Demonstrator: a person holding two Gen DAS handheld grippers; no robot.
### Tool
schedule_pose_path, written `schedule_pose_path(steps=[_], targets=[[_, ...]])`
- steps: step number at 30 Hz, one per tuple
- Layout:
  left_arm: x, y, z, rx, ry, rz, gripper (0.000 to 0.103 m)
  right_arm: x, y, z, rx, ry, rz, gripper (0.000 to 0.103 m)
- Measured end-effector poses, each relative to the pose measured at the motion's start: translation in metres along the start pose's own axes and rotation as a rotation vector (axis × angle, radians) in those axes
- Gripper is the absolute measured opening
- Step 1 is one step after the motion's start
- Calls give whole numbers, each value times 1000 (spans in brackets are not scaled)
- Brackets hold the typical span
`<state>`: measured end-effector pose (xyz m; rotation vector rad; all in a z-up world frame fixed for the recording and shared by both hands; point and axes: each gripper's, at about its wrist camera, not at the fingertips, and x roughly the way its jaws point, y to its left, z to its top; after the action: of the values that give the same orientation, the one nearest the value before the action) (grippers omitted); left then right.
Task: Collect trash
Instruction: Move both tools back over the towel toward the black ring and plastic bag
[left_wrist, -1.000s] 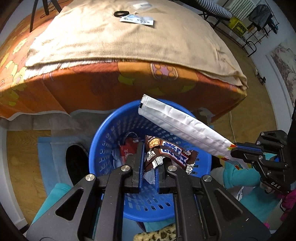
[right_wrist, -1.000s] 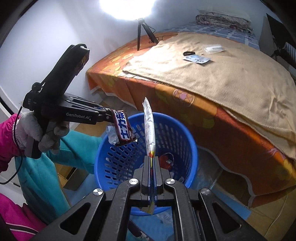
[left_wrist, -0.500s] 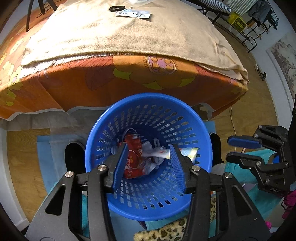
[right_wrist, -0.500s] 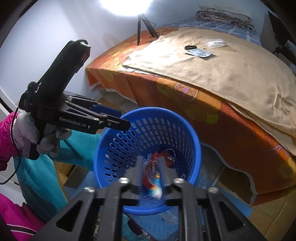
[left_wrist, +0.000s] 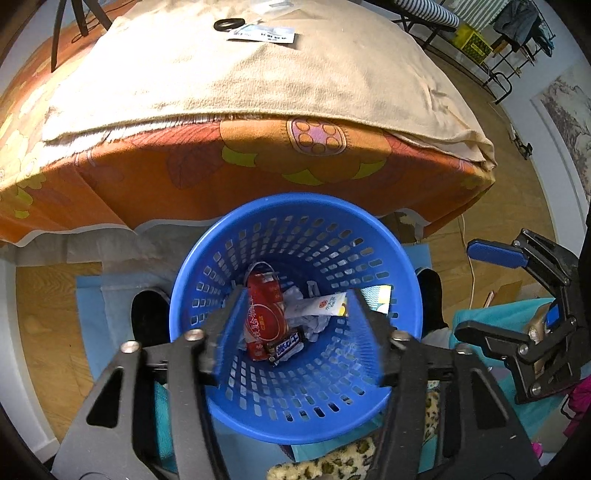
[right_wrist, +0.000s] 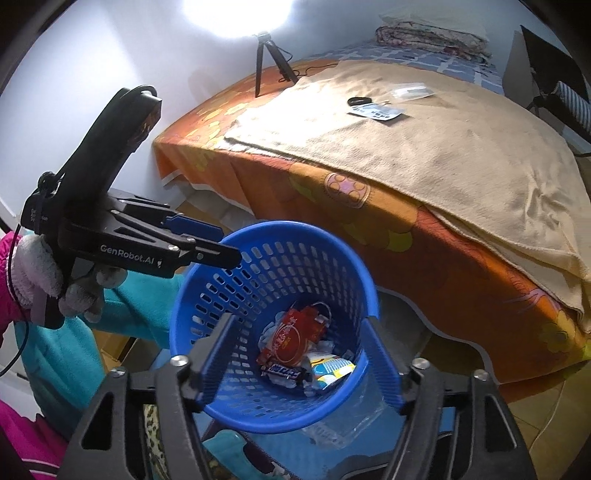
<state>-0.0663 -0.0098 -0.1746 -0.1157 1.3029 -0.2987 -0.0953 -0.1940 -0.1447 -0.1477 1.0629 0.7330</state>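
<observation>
Both wrappers have dropped since a second ago: the chocolate bar wrapper (left_wrist: 287, 343) and the long white packet (left_wrist: 325, 305) now lie at the bottom of the blue basket (left_wrist: 295, 206), beside a red wrapper (left_wrist: 264, 314), directly below and between the spread fingers of the left gripper (left_wrist: 291, 328). The right gripper (right_wrist: 295, 354) hangs over the same basket, its fingers also released wide and holding nothing.

Trash not yet collected lies well ahead of both sets of fingers, up on the bed (right_wrist: 461, 147): a white-and-blue sachet (right_wrist: 376, 112), a clear packet (right_wrist: 412, 91) and a black ring (right_wrist: 359, 100) close together on the tan blanket. The sachet's long axis runs roughly crosswise to the left fingers. Neither hand is clearly nearer; both must reach forward and up over the bed edge.
</observation>
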Motion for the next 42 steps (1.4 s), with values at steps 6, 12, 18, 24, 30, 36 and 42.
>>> schedule_pose_path(steps=[6, 12, 18, 24, 30, 36, 42], targets=[[-2, 4, 5, -20, -8, 2, 61, -2, -4, 2, 20, -13, -36, 84], [-6, 8, 14, -48, -19, -3, 61, -5, -8, 8, 35, -13, -72, 84], [-14, 11, 30, -57, -51, 6, 62, -7, -8, 18, 38, -20, -113, 85], [-21, 12, 50, -61, -74, 12, 62, -10, -16, 32, 58, -31, -150, 85], [-27, 13, 71, -65, -100, 15, 62, -16, -23, 47, 72, -57, -192, 103], [-29, 13, 91, -66, -114, 18, 62, -20, -28, 61, 63, -79, -220, 103], [-29, 19, 112, -93, -121, 5, 62, -26, -39, 76, 84, -101, -236, 103]])
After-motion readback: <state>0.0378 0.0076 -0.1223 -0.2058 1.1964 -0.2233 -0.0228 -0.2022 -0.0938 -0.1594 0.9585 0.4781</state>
